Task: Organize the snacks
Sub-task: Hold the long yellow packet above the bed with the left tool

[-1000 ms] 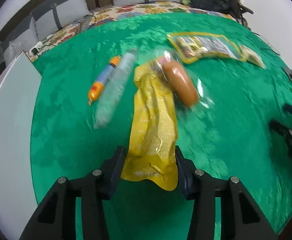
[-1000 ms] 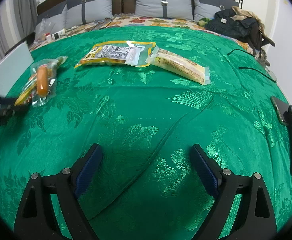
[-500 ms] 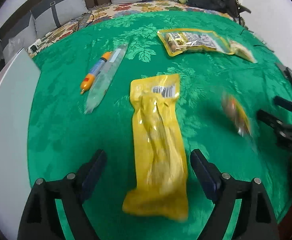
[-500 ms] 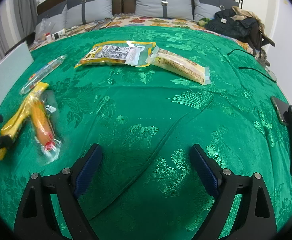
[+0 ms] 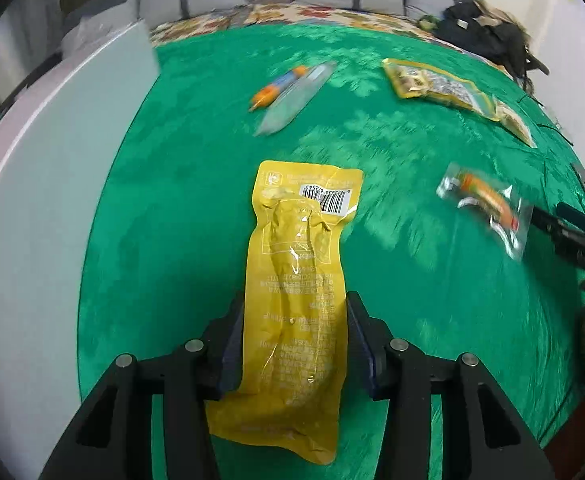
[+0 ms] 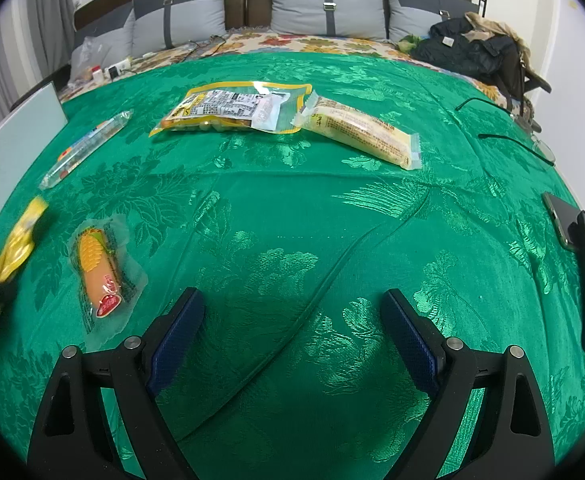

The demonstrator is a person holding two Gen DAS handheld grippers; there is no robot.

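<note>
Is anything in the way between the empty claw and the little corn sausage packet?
Nothing visible. Only bare green bedspread lies between the open right gripper and the corn sausage packet, off to its left.

The bed is covered by a shiny green cloth (image 6: 292, 208) with a woven flower pattern. The yellow snack pack (image 5: 296, 292) is made of glossy, crinkled plastic. The sausage (image 6: 100, 276) is wrapped in clear plastic.
</note>
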